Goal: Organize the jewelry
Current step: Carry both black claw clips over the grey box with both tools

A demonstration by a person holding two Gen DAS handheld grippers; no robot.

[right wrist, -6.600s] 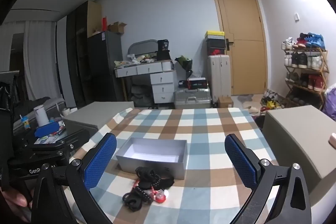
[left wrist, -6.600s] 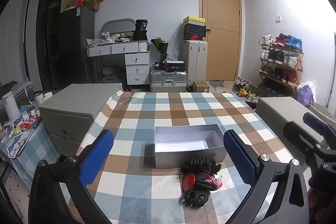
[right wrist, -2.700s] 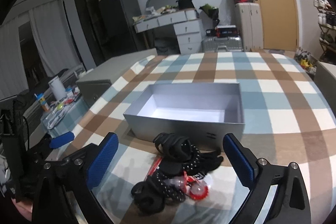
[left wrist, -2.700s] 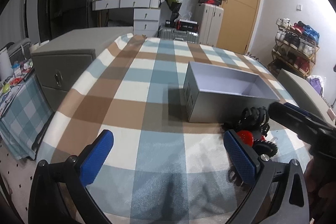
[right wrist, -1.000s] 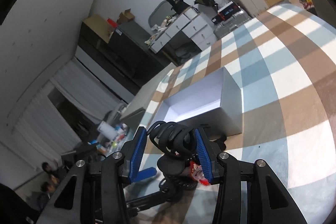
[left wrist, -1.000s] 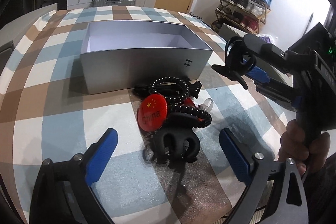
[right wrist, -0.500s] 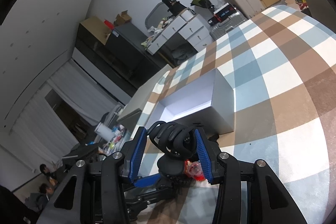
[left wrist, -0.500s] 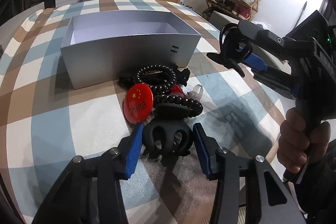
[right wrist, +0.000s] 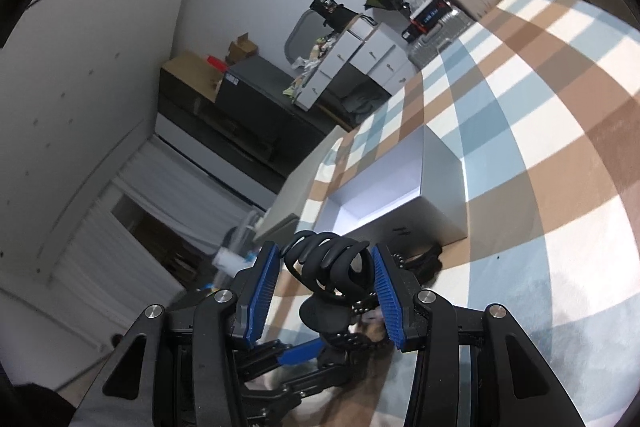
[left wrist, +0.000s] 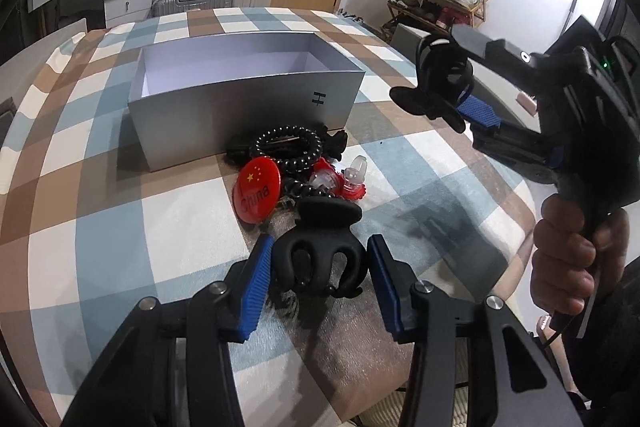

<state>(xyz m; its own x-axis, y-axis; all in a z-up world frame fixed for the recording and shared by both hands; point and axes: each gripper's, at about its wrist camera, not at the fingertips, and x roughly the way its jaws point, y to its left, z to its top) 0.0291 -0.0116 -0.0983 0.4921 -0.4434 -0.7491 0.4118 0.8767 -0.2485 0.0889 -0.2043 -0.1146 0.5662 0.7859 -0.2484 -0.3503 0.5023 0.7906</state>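
On the checked tablecloth (left wrist: 80,227), just in front of the silver box (left wrist: 248,107), lies the little heap of jewelry: a black coiled hair tie (left wrist: 286,147), a red China badge (left wrist: 258,191) and a red-and-clear trinket (left wrist: 344,179) I cannot make out any better. Nearest me sits a black claw clip (left wrist: 320,251), resting on the cloth with its teeth pointing back at me. My left gripper (left wrist: 320,277) has it framed between its blue pads (left wrist: 256,277), one pad close on each side (whether they touch the clip yet, I cannot tell).

My right gripper (right wrist: 322,285) is raised off the cloth to the right of the box, with my right hand (left wrist: 568,263) wrapped around its handle. It pinches a second black claw clip (right wrist: 330,267) between its pads, teeth uppermost in the right wrist view. The box stands open, its white inside bare where I can see it.
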